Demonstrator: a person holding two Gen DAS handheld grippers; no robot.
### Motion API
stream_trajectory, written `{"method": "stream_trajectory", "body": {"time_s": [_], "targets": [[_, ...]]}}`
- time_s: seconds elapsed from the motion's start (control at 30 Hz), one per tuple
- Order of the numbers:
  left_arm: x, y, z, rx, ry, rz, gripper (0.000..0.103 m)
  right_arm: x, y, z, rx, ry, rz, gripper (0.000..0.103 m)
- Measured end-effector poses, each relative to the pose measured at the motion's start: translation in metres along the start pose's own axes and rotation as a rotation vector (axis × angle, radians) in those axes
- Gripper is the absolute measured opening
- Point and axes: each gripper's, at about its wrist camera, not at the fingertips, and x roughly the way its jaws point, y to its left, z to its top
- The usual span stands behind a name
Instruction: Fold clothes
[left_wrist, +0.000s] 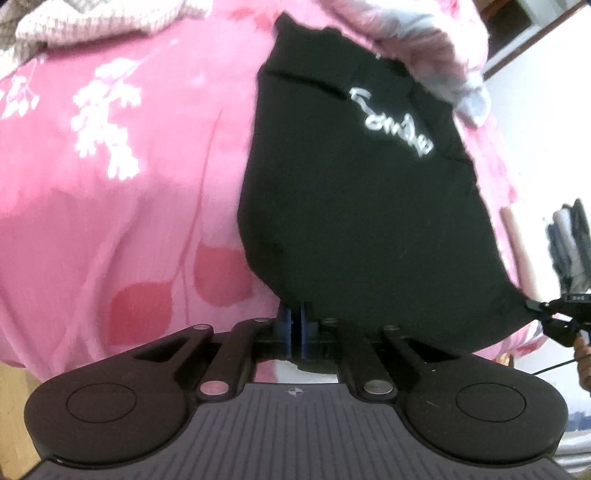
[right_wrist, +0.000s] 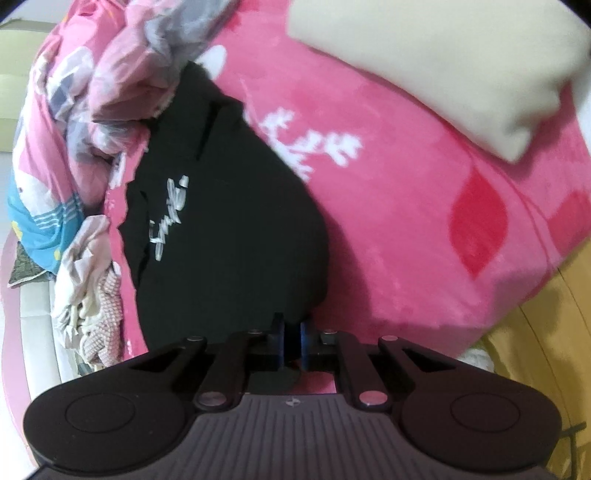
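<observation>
A black T-shirt (left_wrist: 351, 221) with white script lettering lies on a pink flowered blanket (left_wrist: 129, 221), its near hem lifted off the bed. My left gripper (left_wrist: 293, 317) is shut on one lower corner of the hem, with black cloth between its blue pads. In the right wrist view the same black T-shirt (right_wrist: 229, 240) stretches away from my right gripper (right_wrist: 293, 332), which is shut on the other lower corner. That right gripper (left_wrist: 535, 306) also shows at the right edge of the left wrist view, pinching the shirt's corner. The shirt's top end is tucked under a heap of clothes.
A heap of crumpled pink, grey and blue clothes (right_wrist: 92, 110) lies at the shirt's far end. A cream pillow (right_wrist: 461, 74) rests on the pink flowered blanket (right_wrist: 406, 221). The wooden floor (right_wrist: 535, 350) shows past the bed's edge. A knitted cloth (left_wrist: 74, 22) sits at the far left.
</observation>
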Motion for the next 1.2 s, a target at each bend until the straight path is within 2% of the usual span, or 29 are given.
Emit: {"method": "stream_trajectory", "body": {"time_s": [0.3, 0.7, 0.93, 1.2], "targets": [[-0.019, 0.0, 0.015, -0.092, -0.111, -0.06, 0.002, -0.007, 0.041, 0.019, -0.041, -0.048, 0.042, 0.007], [-0.032, 0.011, 0.059, -0.181, -0.261, -0.106, 0.002, -0.009, 0.114, 0.057, -0.116, -0.124, 0.056, 0.007], [-0.029, 0.012, 0.101, -0.184, -0.348, -0.105, 0.002, 0.012, 0.144, 0.087, -0.164, -0.14, 0.113, 0.007], [0.006, -0.008, 0.173, -0.188, -0.474, -0.083, 0.002, 0.048, 0.165, 0.153, -0.185, -0.139, 0.193, 0.006]]}}
